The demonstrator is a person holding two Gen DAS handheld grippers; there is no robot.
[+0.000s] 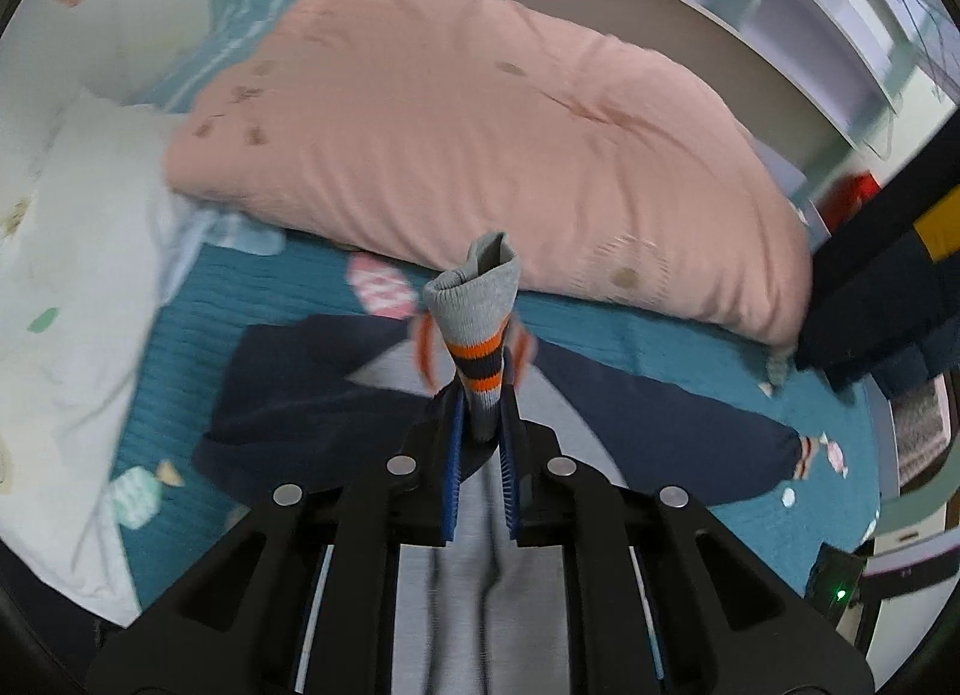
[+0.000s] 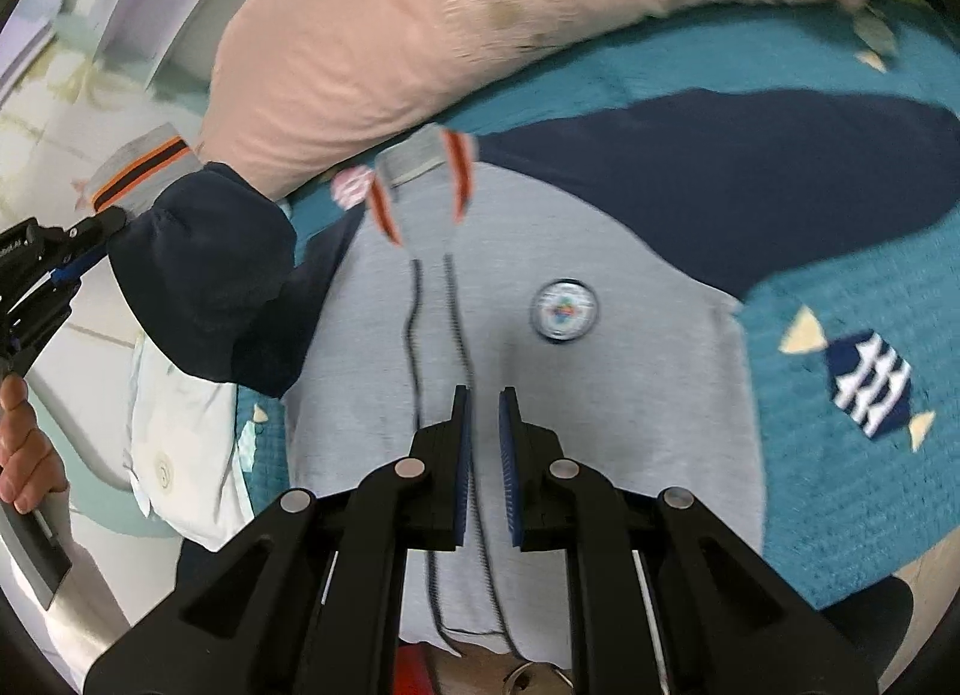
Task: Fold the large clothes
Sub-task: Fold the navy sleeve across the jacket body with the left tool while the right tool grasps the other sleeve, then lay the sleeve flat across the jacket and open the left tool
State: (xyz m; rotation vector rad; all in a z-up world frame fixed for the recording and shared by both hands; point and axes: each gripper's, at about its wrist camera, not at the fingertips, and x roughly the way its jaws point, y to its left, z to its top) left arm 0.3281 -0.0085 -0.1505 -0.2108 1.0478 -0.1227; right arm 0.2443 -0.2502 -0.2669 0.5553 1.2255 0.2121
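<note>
— Left wrist view first. What's in the left gripper point(image 1: 483, 407)?

— Clamped on a sleeve cuff point(image 1: 477, 323), grey with orange and navy stripes, standing up out of the narrow jaws. Blue pads point(image 1: 454, 467) pressed against the fabric on both sides.

— And the sweatshirt point(image 1: 336, 395) itself?

— Spread on a teal bedcover point(image 1: 630, 347) patterned with sweets. Navy sleeves out to either side, grey body below the fingers. Behind it, a big pink pillow point(image 1: 480, 137); to the left, a white pillow point(image 1: 78, 287). Blurred throughout.

— Anything at the right edge?

— A dark shape with a yellow patch point(image 1: 888, 287); cannot tell what.

— Right wrist view, then. State of the right gripper point(image 2: 485, 413)?

— Nearly closed, only a slim gap between the blue pads, nothing gripped. Hanging over the grey front of the sweatshirt point(image 2: 540, 395), just right of the zip line point(image 2: 414, 323).

— Details on the garment?

— Round badge point(image 2: 564, 311) on the chest, orange-trimmed collar point(image 2: 420, 167) at the top, right-hand navy sleeve point(image 2: 750, 173) lying flat on the bedcover point(image 2: 840, 305).

— And the other sleeve?

— Left sleeve point(image 2: 210, 275) lifted and bunched, its striped cuff point(image 2: 144, 167) pinched in the left gripper point(image 2: 90, 227) at the frame's left edge. Below that, a hand point(image 2: 24, 443) on the handle.
</note>
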